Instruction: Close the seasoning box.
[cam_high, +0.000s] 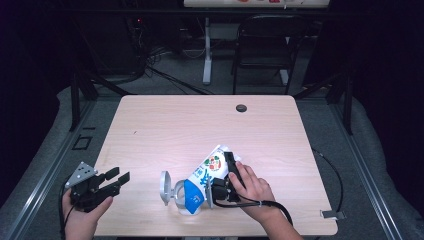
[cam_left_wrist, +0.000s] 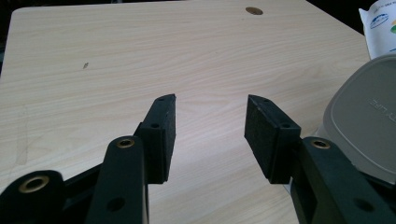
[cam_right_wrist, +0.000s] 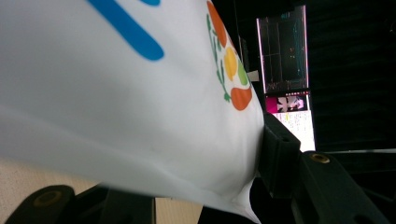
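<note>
Your right gripper has its jaws clamped on the white-and-blue pouch, tilted over a grey lidded container near the counter's front edge. Your left gripper waits apart at the front-left corner, jaws wide and empty. The pouch looks secured; whatever goes into the container seems yet to come.

Lab: desk, floor cables, monitor
</note>
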